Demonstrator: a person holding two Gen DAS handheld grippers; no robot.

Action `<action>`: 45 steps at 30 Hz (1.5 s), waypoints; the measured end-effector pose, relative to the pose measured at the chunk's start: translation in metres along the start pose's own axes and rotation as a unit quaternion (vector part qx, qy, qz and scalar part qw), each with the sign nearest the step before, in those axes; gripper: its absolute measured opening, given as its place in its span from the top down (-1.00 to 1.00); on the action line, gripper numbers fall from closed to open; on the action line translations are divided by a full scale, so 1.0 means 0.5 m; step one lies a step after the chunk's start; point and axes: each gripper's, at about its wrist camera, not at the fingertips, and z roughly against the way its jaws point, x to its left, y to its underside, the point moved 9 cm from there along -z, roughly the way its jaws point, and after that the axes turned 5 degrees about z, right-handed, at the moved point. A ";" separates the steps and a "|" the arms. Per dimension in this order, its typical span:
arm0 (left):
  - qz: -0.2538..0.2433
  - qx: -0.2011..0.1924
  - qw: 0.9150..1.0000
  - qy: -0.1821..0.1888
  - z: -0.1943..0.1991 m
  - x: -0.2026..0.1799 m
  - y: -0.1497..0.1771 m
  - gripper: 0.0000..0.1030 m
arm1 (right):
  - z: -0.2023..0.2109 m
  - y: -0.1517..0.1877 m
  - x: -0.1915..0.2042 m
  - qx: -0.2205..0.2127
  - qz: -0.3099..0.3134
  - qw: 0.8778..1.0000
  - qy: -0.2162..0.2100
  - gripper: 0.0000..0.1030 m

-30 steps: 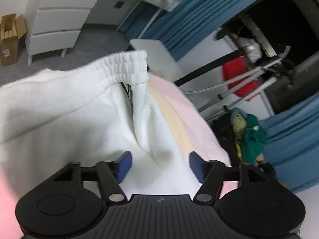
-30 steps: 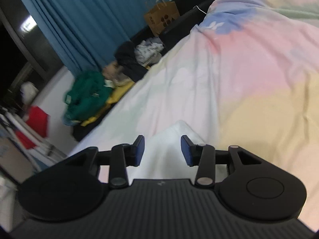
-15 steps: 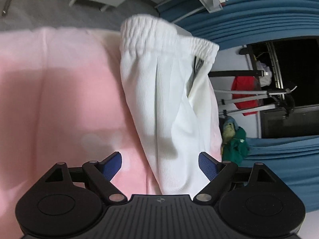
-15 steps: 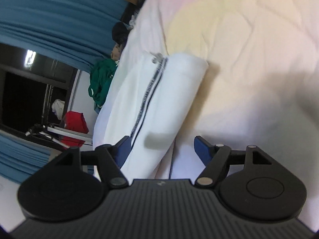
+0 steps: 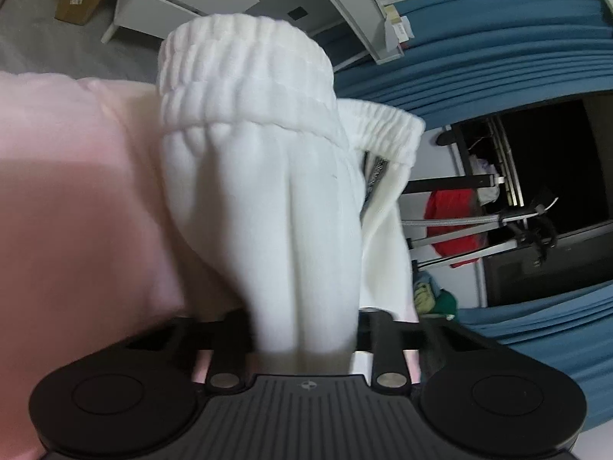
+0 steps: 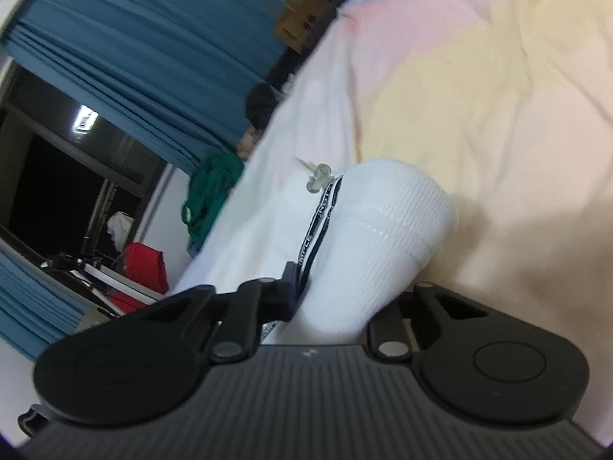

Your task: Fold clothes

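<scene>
left hand-held gripper [image 5: 304, 329] clamps white pants [image 5: 268, 207].

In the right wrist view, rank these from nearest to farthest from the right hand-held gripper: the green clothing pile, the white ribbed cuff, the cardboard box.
1. White ribbed cuff: between the fingers of the right hand-held gripper, on the bedspread.
2. Green clothing pile: left, beyond the bed's edge.
3. Cardboard box: top, by the blue curtain.

White trousers [image 5: 291, 207] ribbed matt knit cloth; quilt [image 6: 498, 88] soft matt cotton; gripper [image 5: 302, 326] matt black plastic
</scene>
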 end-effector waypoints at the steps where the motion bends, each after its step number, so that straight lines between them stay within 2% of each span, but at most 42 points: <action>1: -0.006 0.002 1.000 0.001 0.008 -0.006 -0.003 0.70 | 0.008 -0.007 0.008 -0.004 0.000 1.000 -0.005 0.65; 3: -0.018 0.004 1.000 0.005 0.028 -0.020 -0.009 0.75 | 0.034 -0.020 0.015 -0.013 -0.005 1.000 -0.022 0.67; 7: -0.030 0.010 0.999 0.022 0.100 -0.050 -0.019 0.78 | 0.087 -0.030 0.029 -0.014 0.001 1.000 -0.028 0.68; 9: -0.049 0.011 0.998 0.025 0.160 -0.066 -0.030 0.78 | 0.122 -0.028 0.026 -0.009 -0.014 0.999 -0.029 0.68; 15: -0.050 0.027 0.998 0.026 0.348 -0.058 -0.068 0.78 | 0.220 -0.019 0.029 0.016 -0.042 0.999 -0.027 0.69; 18: -0.075 0.038 0.996 0.012 0.440 -0.033 -0.080 0.77 | 0.280 -0.018 0.028 0.023 -0.040 0.998 -0.031 0.71; 21: -0.092 0.058 0.994 -0.022 0.485 0.032 -0.070 0.76 | 0.319 -0.004 -0.008 0.031 -0.051 0.998 -0.019 0.72; 24: -0.086 0.079 0.991 -0.060 0.498 0.114 -0.051 0.74 | 0.320 0.038 -0.082 0.069 -0.074 0.994 0.030 0.72; 26: -0.116 0.076 0.988 -0.066 0.511 0.112 -0.040 0.71 | 0.319 0.064 -0.134 0.088 -0.116 0.988 0.047 0.71; 29: -0.159 0.072 0.982 -0.075 0.530 0.110 -0.023 0.61 | 0.319 0.076 -0.154 0.096 -0.140 0.985 0.040 0.66; 32: -0.203 0.067 0.973 -0.084 0.549 0.107 -0.006 0.27 | 0.323 0.086 -0.150 0.099 -0.141 0.984 0.043 0.52; 34: -0.232 0.064 0.967 -0.090 0.562 0.105 0.005 -0.06 | 0.322 0.098 -0.142 0.111 -0.149 0.982 0.040 0.03; 36: -0.260 0.061 0.959 -0.096 0.575 0.103 0.016 -0.27 | 0.321 0.110 -0.129 0.125 -0.153 0.980 0.031 -0.16; 39: -0.304 0.054 0.946 -0.104 0.599 0.096 0.032 -0.54 | 0.317 0.127 -0.107 0.143 -0.133 0.980 0.027 -0.18; 41: -0.328 0.042 0.938 -0.104 0.633 0.084 0.043 -0.55 | 0.308 0.139 -0.096 0.158 -0.107 0.981 0.034 -0.18; 45: -0.356 0.014 0.930 -0.093 0.674 0.039 0.066 -0.55 | 0.285 0.149 -0.077 0.152 -0.100 0.983 0.015 -0.18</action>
